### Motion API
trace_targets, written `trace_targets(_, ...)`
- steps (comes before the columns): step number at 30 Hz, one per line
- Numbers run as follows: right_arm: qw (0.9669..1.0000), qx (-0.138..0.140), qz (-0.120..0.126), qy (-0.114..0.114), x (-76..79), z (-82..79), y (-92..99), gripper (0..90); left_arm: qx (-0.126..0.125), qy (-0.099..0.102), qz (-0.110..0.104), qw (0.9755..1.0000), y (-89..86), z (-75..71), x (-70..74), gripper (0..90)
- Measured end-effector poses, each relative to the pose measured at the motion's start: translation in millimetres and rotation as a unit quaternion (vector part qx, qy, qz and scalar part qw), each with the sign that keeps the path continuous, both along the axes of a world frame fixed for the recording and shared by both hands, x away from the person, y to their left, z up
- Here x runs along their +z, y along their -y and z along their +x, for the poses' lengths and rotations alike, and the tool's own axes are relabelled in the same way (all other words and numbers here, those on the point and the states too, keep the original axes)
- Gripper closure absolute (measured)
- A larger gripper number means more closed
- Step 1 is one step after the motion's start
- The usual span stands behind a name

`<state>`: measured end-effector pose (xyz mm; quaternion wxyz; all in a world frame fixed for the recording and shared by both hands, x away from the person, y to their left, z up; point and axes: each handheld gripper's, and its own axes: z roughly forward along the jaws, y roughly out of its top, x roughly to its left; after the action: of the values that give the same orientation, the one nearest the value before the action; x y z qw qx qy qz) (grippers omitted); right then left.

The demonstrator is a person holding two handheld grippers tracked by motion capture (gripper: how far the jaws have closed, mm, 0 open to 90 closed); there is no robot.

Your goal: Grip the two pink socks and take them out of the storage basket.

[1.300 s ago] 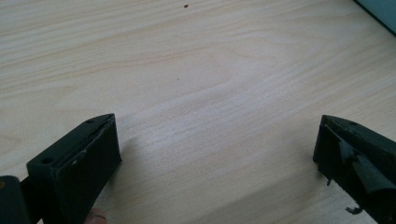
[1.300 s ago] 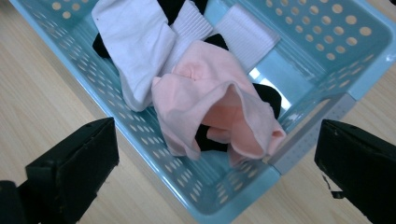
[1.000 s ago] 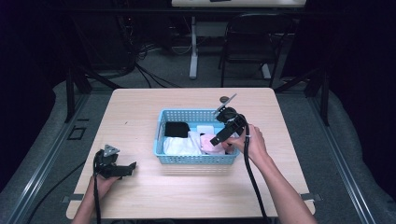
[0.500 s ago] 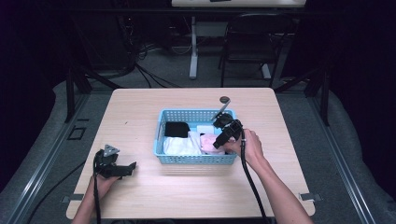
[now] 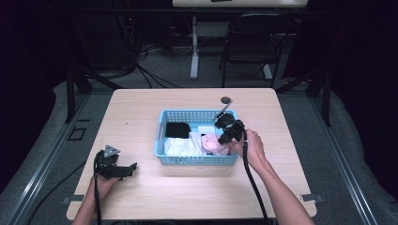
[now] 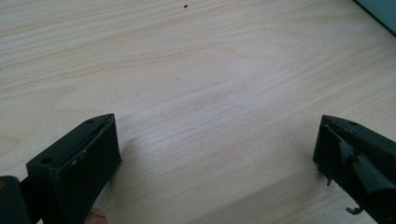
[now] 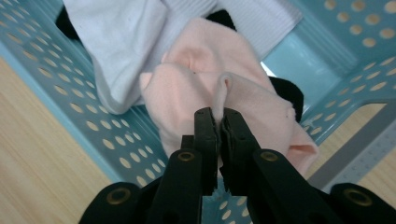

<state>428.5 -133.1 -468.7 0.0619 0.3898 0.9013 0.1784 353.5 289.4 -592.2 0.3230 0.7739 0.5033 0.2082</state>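
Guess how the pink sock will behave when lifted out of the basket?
Pink sock is probably floppy: a thin fold bunches between the right tool jaws. Likely light, so it should dangle. It may drag the white cloth it touches.

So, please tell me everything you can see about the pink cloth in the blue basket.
The pink cloth is pale pink, soft knit fabric, crumpled in loose folds. It lies inside the blue basket, at the end nearest the right gripper, partly on top of a white cloth and something black. The right gripper's jaws have just been closing and now pinch a raised fold of it. In the high view it lies in the basket's near right corner.
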Motion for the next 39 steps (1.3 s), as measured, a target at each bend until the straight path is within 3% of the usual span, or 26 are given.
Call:
trace_targets(1, 0.9998, -0.007, 0.015, 0.011, 2.9, -1.9, 0.3, 86.2, 0.0, 0.0, 0.0, 1.0, 0.1, 0.0, -0.1, 0.5)
trace_targets(3, 0.9999, -0.001, 0.011, 0.01, 9.0, -2.0, 1.0, 86.2, 0.001, 0.001, 0.0, 1.0, 0.1, 0.0, -0.2, 0.5)
trace_targets(5, 0.9996, 0.002, 0.016, 0.022, 25.0, -4.1, 2.6, 86.3, 0.0, 0.001, 0.0, 1.0, 0.0, 0.2, -0.1, 0.4)
trace_targets(10, 0.998, 0.003, 0.042, 0.047, 51.1, -11.8, 5.8, 86.4, 0.0, 0.001, 0.0, 1.0, 0.0, 0.2, -0.1, 0.4)
trace_targets(14, 0.997, 0.004, 0.048, 0.06, 67.2, -17.0, 5.0, 86.4, 0.0, 0.001, 0.0, 1.0, 0.0, 0.3, -0.1, 0.4)
trace_targets(16, 0.996, 0.009, 0.052, 0.072, 85.1, -21.3, 8.7, 86.5, -0.001, 0.001, 0.0, 1.0, -0.1, 0.4, -0.2, 0.4)
trace_targets(17, 0.9951, 0.006, 0.064, 0.075, 92.5, -23.6, 12.3, 86.5, -0.001, 0.001, 0.0, 1.0, -0.1, 0.3, -0.1, 0.4)
trace_targets(19, 0.9947, 0.006, 0.06, 0.083, 100.4, -26.6, 18.0, 86.5, -0.001, 0.001, 0.0, 1.0, 0.0, 0.3, -0.2, 0.4)
trace_targets(24, 0.9905, -0.023, 0.088, 0.103, 118.6, -38.9, 52.1, 86.6, -0.001, 0.001, 0.0, 1.0, 0.0, 0.2, -0.1, 0.4)
trace_targets(27, 0.99, -0.033, 0.086, 0.107, 121.7, -44.5, 66.5, 86.6, 0.0, 0.001, 0.0, 1.0, 0.0, 0.2, -0.1, 0.4)
trace_targets(28, 0.9895, -0.048, 0.085, 0.106, 119.9, -51.6, 88.3, 86.6, 0.001, 0.001, -0.001, 1.0, 0.2, 0.2, -0.2, 0.4)
trace_targets(31, 0.9885, -0.062, 0.088, 0.107, 114.5, -55.8, 102.5, 86.5, 0.001, 0.001, -0.002, 1.0, 0.3, 0.1, -0.3, 0.4)
trace_targets(34, 0.9855, -0.089, 0.106, 0.098, 95.9, -61.7, 129.7, 86.5, 0.003, 0.003, -0.001, 1.0, 0.6, -0.1, -0.4, 0.5)
trace_targets(36, 0.9862, -0.094, 0.093, 0.099, 89.0, -62.8, 136.1, 86.5, 0.003, 0.003, -0.001, 1.0, 0.6, -0.1, -0.4, 0.5)
trace_targets(39, 0.9857, -0.105, 0.093, 0.093, 79.2, -65.0, 147.7, 86.6, 0.004, 0.003, -0.001, 1.0, 0.6, -0.1, -0.4, 0.5)
